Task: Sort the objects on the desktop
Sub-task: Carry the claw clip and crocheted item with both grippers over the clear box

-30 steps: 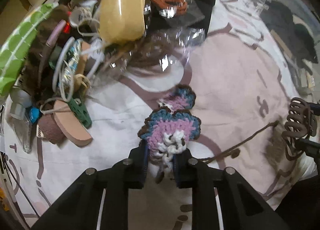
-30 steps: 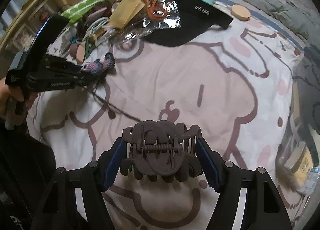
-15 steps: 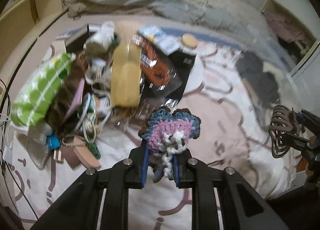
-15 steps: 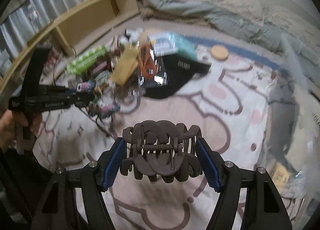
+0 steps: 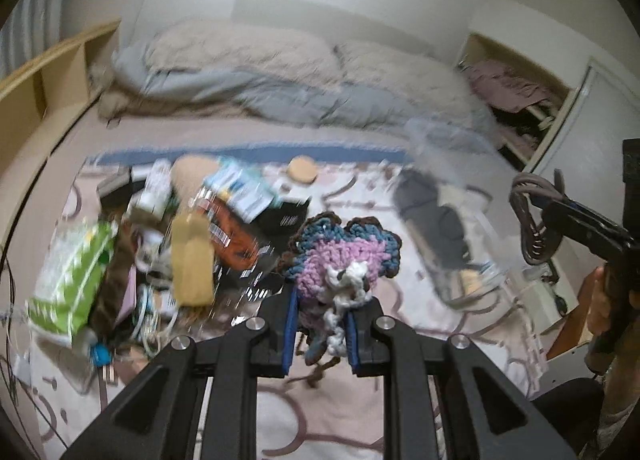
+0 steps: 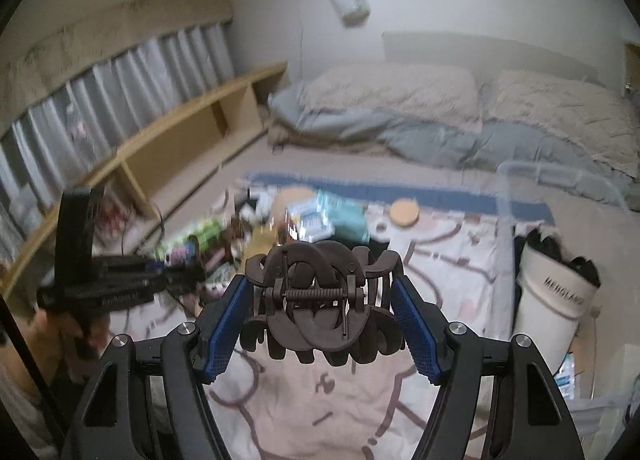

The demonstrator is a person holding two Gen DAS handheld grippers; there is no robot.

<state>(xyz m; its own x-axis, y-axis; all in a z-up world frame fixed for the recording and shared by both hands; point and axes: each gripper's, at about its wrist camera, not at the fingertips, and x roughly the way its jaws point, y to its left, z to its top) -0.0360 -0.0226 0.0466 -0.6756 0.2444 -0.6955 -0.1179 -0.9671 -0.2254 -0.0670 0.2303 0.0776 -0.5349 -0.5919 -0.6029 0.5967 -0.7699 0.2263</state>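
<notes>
**Both hand-held grippers lifted clear of the blanket, loads still held**

Both hand-held grippers have risen and tilted up since the earlier frames: a second ago each camera looked almost straight down at the pink patterned blanket (image 5: pixel 400 400), and now the far wall, the pillows (image 6: pixel 392 92) and the grey duvet (image 5: pixel 280 100) fill the upper half of each view, with motion blur across the room.

The left hand-held gripper (image 5: pixel 320 324) stays clamped on the crocheted flower (image 5: pixel 340 256), its blue-lined fingers close together on the lower part of the yarn, the purple, blue and brown petals standing up above them. A second ago the flower lay against the blanket; now it hangs in the air above it, with the heap of clutter (image 5: pixel 160 244) lower and to the left.

The right hand-held gripper (image 6: pixel 324 320) keeps its hold on the brown claw hair clip (image 6: pixel 320 300), fingers set wide apart with a blue pad against each end of the clip. The clip sits between the pads just as before, spring bar facing the camera, now high over the blanket.

From the left view, the clip and the right hand (image 5: pixel 604 300) show at the right edge; a white bucket (image 6: pixel 548 308) stands right of the blanket in the right view
</notes>
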